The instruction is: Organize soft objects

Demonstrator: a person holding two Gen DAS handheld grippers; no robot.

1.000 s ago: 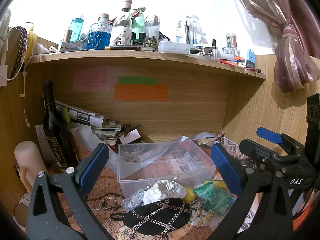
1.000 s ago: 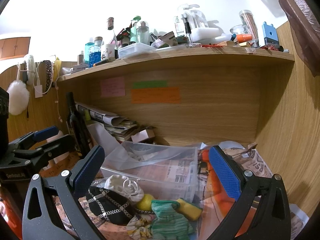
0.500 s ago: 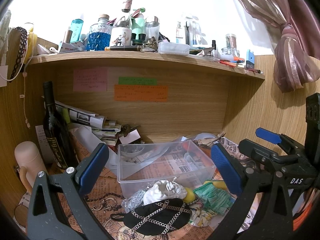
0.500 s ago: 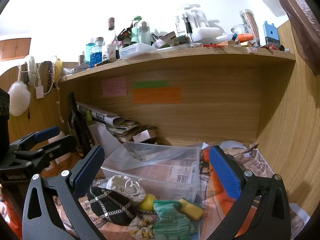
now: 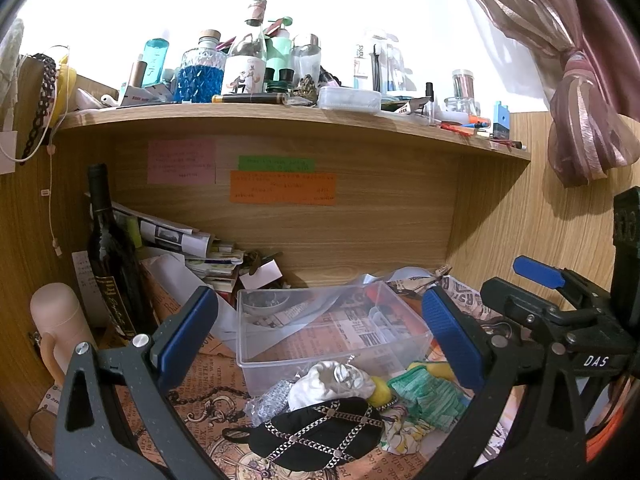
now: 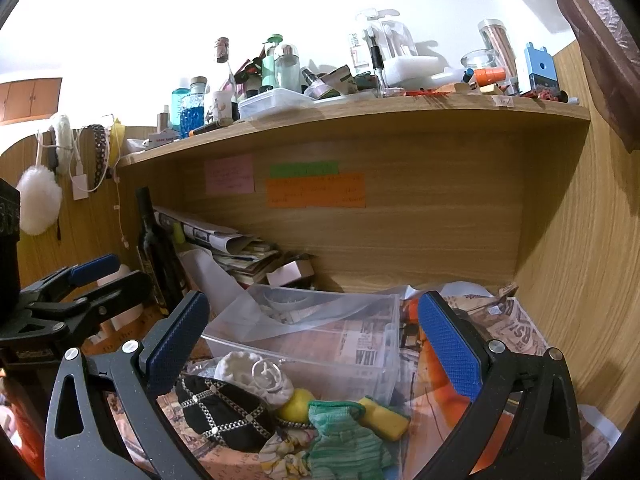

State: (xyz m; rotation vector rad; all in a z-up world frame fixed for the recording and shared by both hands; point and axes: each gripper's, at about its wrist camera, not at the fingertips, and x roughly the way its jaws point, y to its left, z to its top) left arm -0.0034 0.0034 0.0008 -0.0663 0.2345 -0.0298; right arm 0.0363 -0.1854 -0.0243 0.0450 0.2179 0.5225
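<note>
desk clutter: soft pile [image 5: 340, 412] beneath both wide-open, seemingly empty tools [image 5: 320, 340] [image 6: 312, 340].

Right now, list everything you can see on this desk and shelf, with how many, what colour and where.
Storage bin: one, clear plastic, centre of desk, no soft items inside.
Chain-trimmed pouch: one, black, front of the pile before the bin.
Knit piece: one, white, against the bin's front wall.
Striped cloth: one, green, right side of the pile.
Soft ball: one, yellow, between white and green pieces.
Wine bottle: one, dark, upright at left.
Sticky notes: three, pink, green, orange, on back panel.
Shelf: one, wooden, crowded with bottles and jars.
Curtain: one, mauve, tied at upper right.
Left gripper: open, hovering over pile.
Right gripper: open, alongside.
</note>
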